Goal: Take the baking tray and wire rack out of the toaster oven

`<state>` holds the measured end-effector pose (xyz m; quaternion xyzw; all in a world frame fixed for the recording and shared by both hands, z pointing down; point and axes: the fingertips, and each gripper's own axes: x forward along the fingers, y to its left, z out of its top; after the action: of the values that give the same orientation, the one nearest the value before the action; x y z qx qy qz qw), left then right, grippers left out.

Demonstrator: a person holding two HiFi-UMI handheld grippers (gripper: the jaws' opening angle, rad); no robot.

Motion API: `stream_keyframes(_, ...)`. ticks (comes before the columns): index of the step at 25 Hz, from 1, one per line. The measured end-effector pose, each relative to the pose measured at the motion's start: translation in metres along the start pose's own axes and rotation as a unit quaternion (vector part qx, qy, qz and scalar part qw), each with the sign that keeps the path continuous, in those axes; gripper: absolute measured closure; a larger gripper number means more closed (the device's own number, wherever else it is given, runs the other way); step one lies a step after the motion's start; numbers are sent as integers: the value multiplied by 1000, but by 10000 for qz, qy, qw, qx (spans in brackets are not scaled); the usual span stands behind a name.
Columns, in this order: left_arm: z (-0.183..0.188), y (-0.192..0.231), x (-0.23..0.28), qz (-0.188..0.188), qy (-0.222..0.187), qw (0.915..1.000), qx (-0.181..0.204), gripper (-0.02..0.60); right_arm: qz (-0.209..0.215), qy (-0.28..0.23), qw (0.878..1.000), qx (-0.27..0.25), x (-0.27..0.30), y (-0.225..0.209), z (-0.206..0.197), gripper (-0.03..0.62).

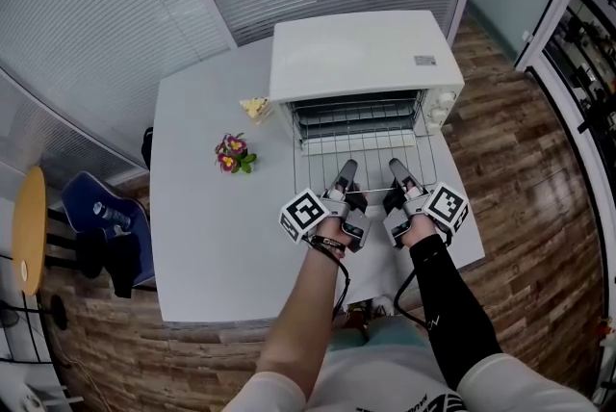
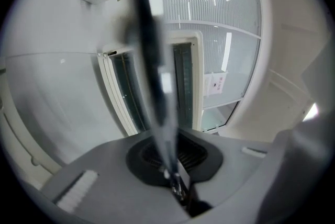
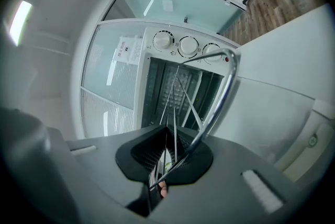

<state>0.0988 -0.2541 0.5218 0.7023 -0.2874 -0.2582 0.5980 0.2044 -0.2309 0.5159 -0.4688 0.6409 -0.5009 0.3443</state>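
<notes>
Both your grippers are on the wire rack, one near each end of its front bar, just in front of the toaster oven.

- L gripper: jaws pinched together on the rack edge. In the left gripper view a dark, blurred bar runs edge-on out of them toward the oven mouth.
- R gripper: same, clamped on the rack. In the right gripper view thin wires fan from its jaws straight into the cavity.

Why held like this (my read): the rack's wide and light, so a grip at each side of the front bar keeps it flat and square to the oven's side rails. That way it shouldn't rack sideways or tip. Both grippers lie level and in line w/ the slide direction, which suits a straight pull toward you.

Position: the rack looks partly out. Its front part is over the table in front of the oven, and its rear part looks to be inside the mouth. Est. early in the job.

Contents: nothing on the exposed part of the rack. The oven cavity shows grid lines low in the mouth. I can't pick out the baking tray; if it's in there, it's behind or under the rack.

A small flower sits left of the oven and a yellow bit lies by the oven's front-left corner. Both are well clear of the pull path.
</notes>
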Motion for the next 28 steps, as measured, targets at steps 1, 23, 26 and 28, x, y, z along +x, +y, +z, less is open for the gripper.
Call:
stream_keyframes(1, -1, 0, -1, 6, -14, 10000, -4, 521, -21, 13, 10000, 0, -1, -1, -1, 588)
stream_keyframes(23, -49, -33, -60, -27, -295, 9994, 156, 520, 241, 493, 9985, -32, -70, 26, -20, 588)
stream_keyframes(26, -63, -37, -71, -53, -323, 9993, 199, 520, 329, 571, 9978, -41, -87, 27, -23, 588)
stream_keyframes(28, -73, -39, -81, -88, -339, 9992, 217, 520, 344, 614, 9975, -84, -100, 27, -27, 588)
